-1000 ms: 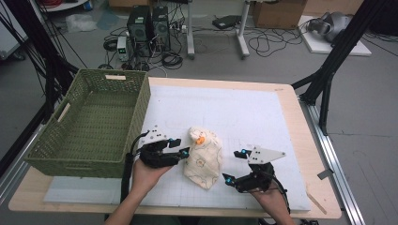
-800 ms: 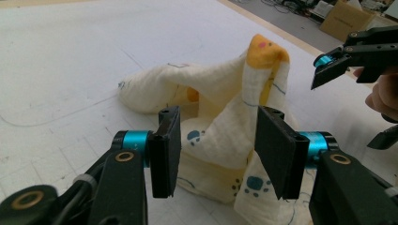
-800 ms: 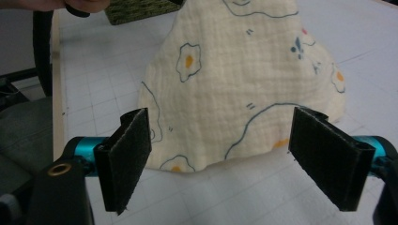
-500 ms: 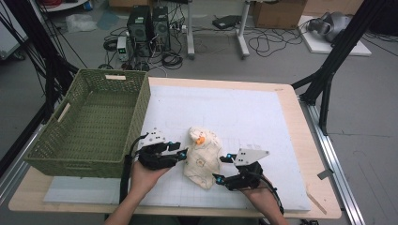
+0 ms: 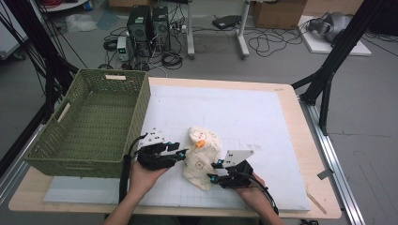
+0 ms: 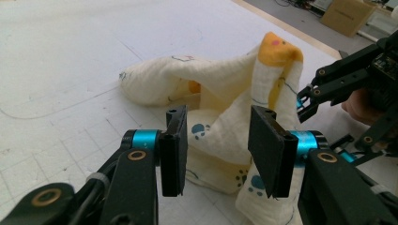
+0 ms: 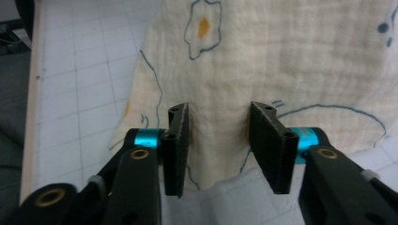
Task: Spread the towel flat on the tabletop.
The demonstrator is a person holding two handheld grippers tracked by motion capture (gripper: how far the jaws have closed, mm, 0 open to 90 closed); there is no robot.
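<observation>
Currently, the cream printed cloth (image 5: 202, 157) lies bunched between both claws. Left gripper (image 6: 218, 140) jaws straddle a raised fold, partly spread, pads not visibly pressing. Right gripper (image 7: 220, 140) jaws have just been closing astride the cloth's near edge, fabric between them, gap remaining.

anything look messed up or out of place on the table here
Only the cream printed cloth: it lies crumpled in a bunched heap on the white mat, not flat, between the left gripper and right gripper. The green basket sits squarely at the table's left. No spills or damage visible.
</observation>
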